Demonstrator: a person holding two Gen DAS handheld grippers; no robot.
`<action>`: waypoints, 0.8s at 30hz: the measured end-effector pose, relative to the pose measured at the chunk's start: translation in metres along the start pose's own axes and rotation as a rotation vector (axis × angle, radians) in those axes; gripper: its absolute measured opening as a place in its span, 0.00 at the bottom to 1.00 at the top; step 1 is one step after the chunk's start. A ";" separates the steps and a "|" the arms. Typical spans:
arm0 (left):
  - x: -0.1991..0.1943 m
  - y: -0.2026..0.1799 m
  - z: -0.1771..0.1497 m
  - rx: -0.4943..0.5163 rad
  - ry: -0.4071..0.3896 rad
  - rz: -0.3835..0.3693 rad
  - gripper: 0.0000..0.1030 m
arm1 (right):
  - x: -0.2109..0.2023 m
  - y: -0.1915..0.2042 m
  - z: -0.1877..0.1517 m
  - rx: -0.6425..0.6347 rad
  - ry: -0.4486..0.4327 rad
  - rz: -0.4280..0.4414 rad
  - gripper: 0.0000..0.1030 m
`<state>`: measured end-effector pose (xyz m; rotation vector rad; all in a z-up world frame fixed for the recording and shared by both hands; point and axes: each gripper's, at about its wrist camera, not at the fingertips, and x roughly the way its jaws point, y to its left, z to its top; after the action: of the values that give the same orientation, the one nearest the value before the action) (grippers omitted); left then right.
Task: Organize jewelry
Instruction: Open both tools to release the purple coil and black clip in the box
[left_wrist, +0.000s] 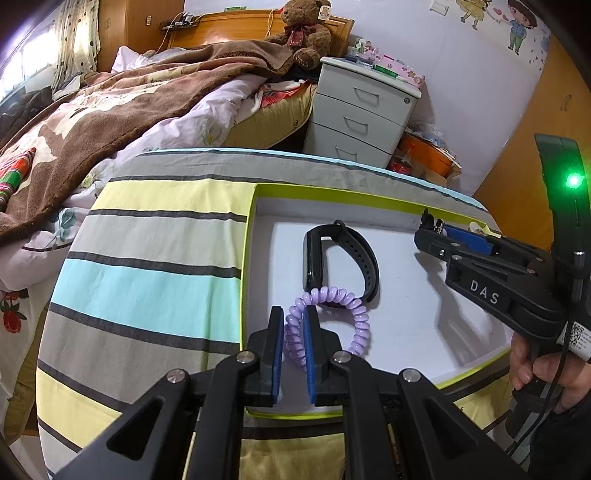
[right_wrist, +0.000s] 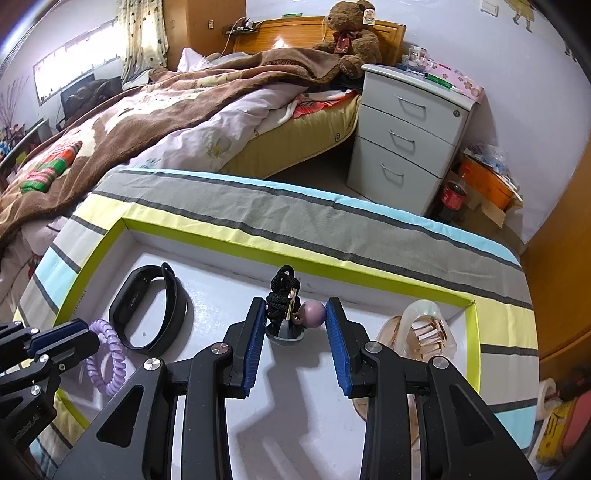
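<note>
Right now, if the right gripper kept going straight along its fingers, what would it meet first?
Probably the black cord bundle with a purple bead, lying between the right gripper's open jaws on the white tray; depth is uncertain.

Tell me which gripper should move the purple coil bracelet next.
Left. The left gripper is already shut on the purple coil bracelet; the right gripper sits around the pendant.

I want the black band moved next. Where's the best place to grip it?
Take the black band across its thin strap, coming from above. It lies on its edge as an open loop, so one finger can go inside. The purple coil touches its near end.
</note>
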<state>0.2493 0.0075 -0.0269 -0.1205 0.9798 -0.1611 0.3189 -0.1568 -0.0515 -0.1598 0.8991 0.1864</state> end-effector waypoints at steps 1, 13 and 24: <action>0.000 0.000 0.000 0.001 0.002 -0.001 0.13 | 0.000 0.000 0.000 -0.002 0.000 -0.001 0.33; 0.002 -0.003 0.000 0.006 -0.001 -0.015 0.26 | 0.001 0.002 0.000 -0.008 0.003 -0.011 0.33; -0.005 -0.008 -0.001 0.011 -0.010 -0.035 0.40 | -0.007 0.000 -0.002 0.011 -0.018 0.002 0.42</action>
<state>0.2450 0.0003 -0.0221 -0.1283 0.9666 -0.1977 0.3128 -0.1577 -0.0476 -0.1469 0.8828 0.1843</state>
